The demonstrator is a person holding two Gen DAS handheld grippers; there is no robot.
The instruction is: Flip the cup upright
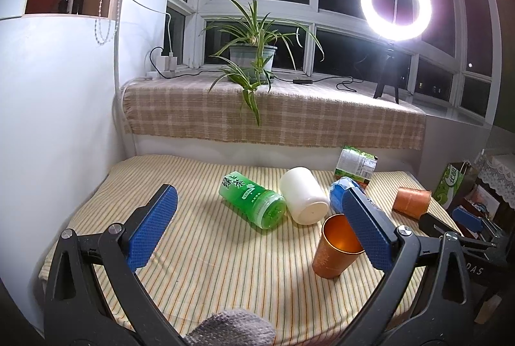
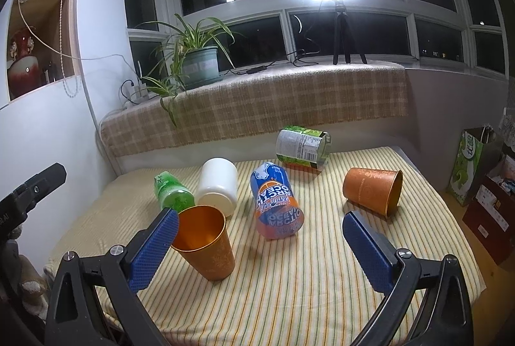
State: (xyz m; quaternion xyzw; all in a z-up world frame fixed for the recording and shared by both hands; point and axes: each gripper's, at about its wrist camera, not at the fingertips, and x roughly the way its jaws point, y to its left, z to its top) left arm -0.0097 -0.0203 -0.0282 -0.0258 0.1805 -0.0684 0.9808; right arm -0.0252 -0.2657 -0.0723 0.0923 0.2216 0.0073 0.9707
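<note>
Two orange metal tumblers shared the striped yellow cloth of the table (image 2: 289, 297): one stood upright (image 2: 206, 241) at the near left with its mouth to the ceiling, the other (image 2: 373, 190) lay on its side at the right, its open mouth turned toward the near right edge. That lying orange tumbler looked like the task's thing, since it alone of the pair needed righting. Both the left tongs (image 1: 260, 227) and the right tongs (image 2: 260, 252) were spread wide and held nothing. A green tea bottle (image 2: 172, 193), a white plastic jar (image 2: 217, 186), a blue-and-orange soda can (image 2: 278, 204) and a green-labelled can (image 2: 304, 148) also lay toppled, probably as clutter to work around.
</note>
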